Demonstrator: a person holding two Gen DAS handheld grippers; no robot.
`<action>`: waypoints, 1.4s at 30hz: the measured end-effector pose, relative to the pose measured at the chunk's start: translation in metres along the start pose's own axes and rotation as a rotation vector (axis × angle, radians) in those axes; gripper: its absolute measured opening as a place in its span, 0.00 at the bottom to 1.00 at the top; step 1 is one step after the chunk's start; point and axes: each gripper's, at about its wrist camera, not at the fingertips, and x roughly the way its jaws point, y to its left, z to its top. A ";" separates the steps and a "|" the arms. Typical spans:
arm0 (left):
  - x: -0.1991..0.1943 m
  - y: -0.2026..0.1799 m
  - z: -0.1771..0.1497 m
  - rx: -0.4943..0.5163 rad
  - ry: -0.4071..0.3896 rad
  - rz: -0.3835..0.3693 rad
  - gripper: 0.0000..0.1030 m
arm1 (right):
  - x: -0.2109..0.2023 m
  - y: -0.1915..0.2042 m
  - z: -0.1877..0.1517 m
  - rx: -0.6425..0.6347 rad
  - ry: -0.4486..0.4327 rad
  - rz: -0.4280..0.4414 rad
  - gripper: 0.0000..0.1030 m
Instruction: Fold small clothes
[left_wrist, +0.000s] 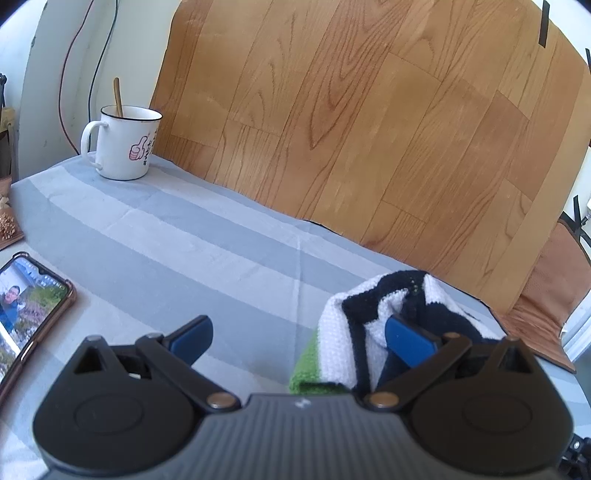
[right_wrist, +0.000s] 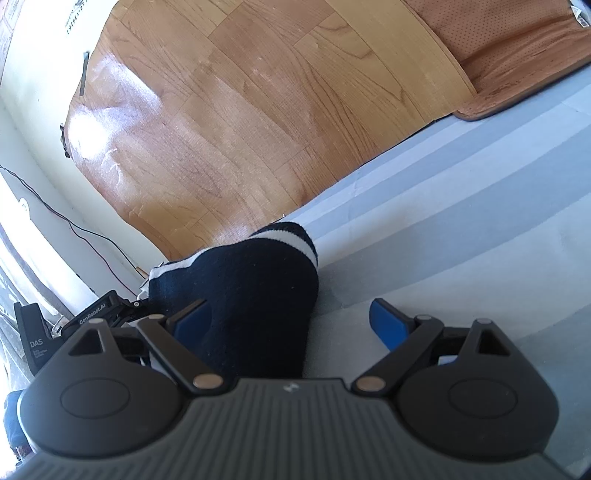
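A small knitted garment (left_wrist: 347, 336), white with navy bands and a green hem, lies bunched on the grey striped cloth (left_wrist: 184, 251). My left gripper (left_wrist: 301, 339) is open wide. Its right blue pad (left_wrist: 410, 341) sits in the garment's folds, and its left pad (left_wrist: 192, 338) is over bare cloth. In the right wrist view the same garment (right_wrist: 251, 284) shows its navy side with white stripes. My right gripper (right_wrist: 291, 325) is open too, with the navy knit lying against its left pad (right_wrist: 192, 325) and its right pad (right_wrist: 389, 325) free. The left gripper's black body (right_wrist: 99, 314) shows just beyond the garment.
A white enamel mug (left_wrist: 123, 144) with a spoon stands at the far left of the cloth. A phone (left_wrist: 29, 306) with a lit screen lies at the near left. A wood-pattern sheet (left_wrist: 351, 129) rises behind the table, with a brown mat (left_wrist: 546, 288) at the right.
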 end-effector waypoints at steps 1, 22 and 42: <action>-0.001 -0.001 0.000 0.002 -0.003 0.001 1.00 | 0.000 0.000 0.000 0.000 0.000 0.000 0.91; -0.013 -0.013 -0.004 0.080 -0.099 0.037 1.00 | 0.002 0.003 -0.002 -0.001 -0.005 -0.010 0.92; -0.025 -0.015 -0.015 0.098 -0.077 -0.064 1.00 | 0.000 0.000 -0.001 0.016 -0.014 0.009 0.93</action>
